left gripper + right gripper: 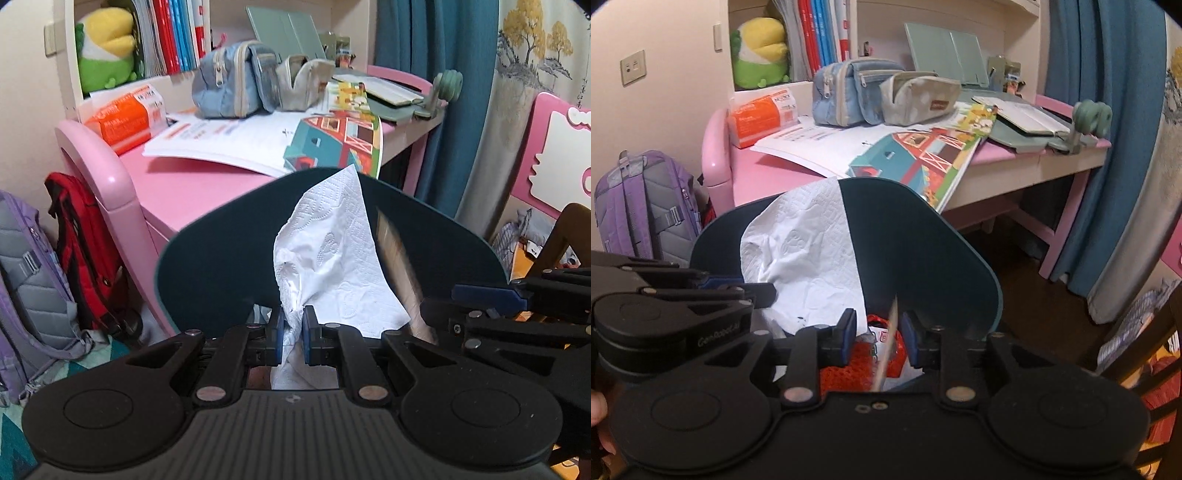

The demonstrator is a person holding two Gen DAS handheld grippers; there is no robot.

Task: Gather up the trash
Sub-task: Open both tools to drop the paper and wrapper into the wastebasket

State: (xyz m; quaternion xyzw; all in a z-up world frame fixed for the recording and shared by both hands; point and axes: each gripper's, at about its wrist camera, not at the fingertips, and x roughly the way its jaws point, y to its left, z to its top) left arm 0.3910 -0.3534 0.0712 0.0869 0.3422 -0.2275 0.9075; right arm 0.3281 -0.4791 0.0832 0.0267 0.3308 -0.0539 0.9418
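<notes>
A blurred thin stick (886, 354) partly hides red trash (846, 373).

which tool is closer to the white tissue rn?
Left. The left tool is clamped on the white tissue. The right tool sits beside it, open around a thin stick, not touching the tissue.

A pink desk (768, 181) with a rounded end panel stands against a cream wall (657, 33) that carries a switch plate (632, 67). White shelves (945, 14) rise behind it. Blue curtains (1108, 147) hang at the right (fully drawn), over a dark wooden floor (1034, 306). A pink chair back (554, 147) stands beside them.
</notes>
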